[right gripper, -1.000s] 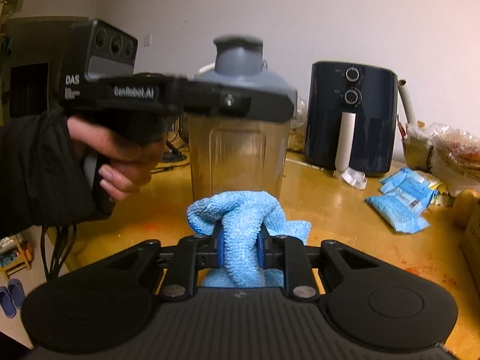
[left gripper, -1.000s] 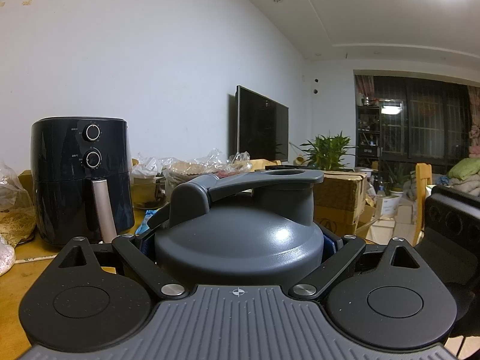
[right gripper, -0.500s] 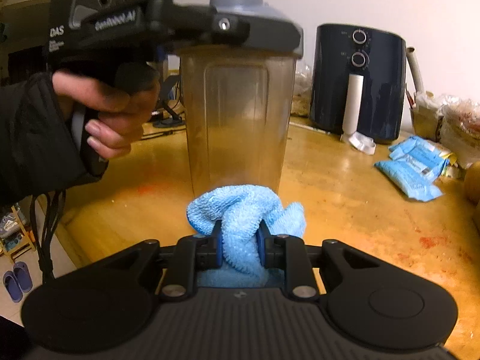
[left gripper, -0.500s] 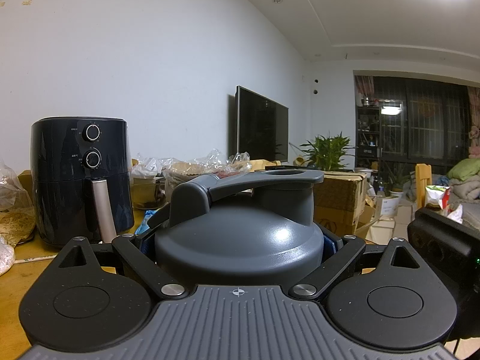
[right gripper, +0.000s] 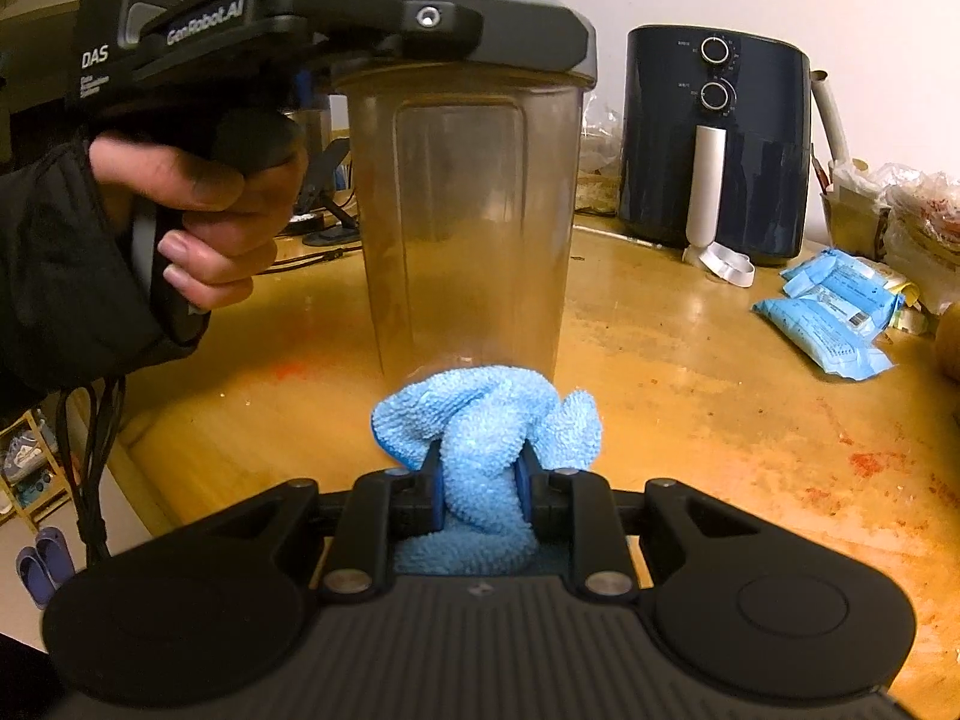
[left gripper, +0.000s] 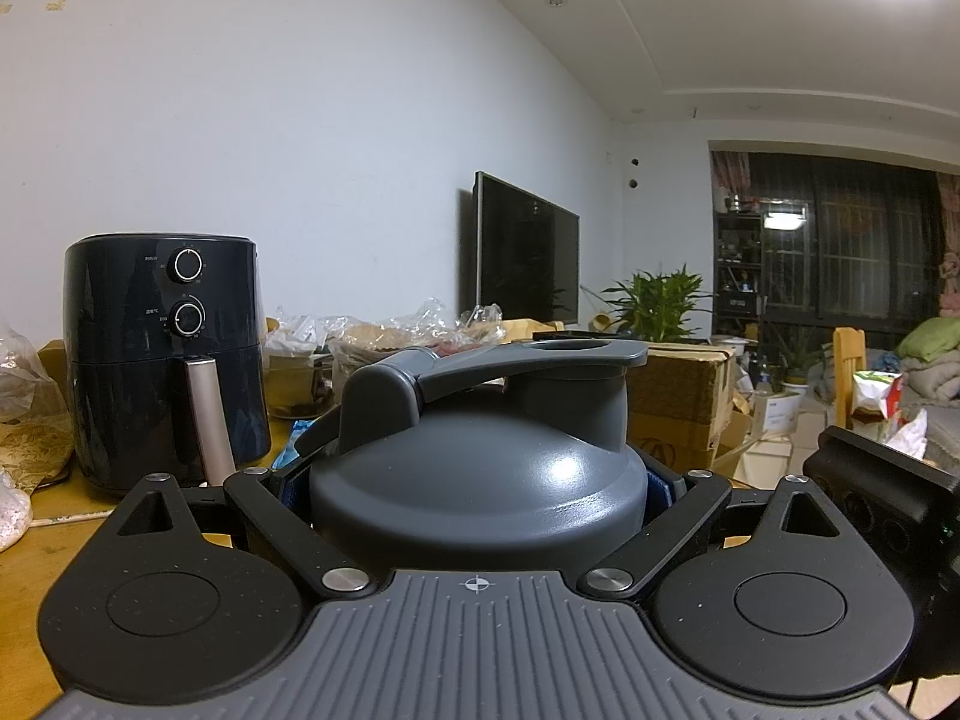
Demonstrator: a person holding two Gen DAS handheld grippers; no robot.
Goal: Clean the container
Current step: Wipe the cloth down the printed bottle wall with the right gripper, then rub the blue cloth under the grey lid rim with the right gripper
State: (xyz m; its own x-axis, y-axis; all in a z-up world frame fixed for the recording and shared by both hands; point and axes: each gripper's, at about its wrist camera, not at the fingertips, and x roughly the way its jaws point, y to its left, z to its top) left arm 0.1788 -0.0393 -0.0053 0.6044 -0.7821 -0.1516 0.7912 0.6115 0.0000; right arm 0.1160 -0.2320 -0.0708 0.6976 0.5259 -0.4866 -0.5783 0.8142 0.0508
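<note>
We are steadying the shaker bottle (right gripper: 462, 210) upright on the counter (right gripper: 690, 360), the left gripper (left gripper: 478, 480) clamping its grey lid (left gripper: 480, 480), while the right gripper (right gripper: 478, 483) is pinching the blue microfibre cloth (right gripper: 486, 432) tight, just ahead of its fingers. We should be pressing the cloth flat on the wall, wiping upward.

Air fryer (right gripper: 714, 144), dark, on wooden table (right gripper: 690, 360); blue packets (right gripper: 831, 312) to its right; behind them, crumpled bags (right gripper: 918, 210), possibly food.
</note>
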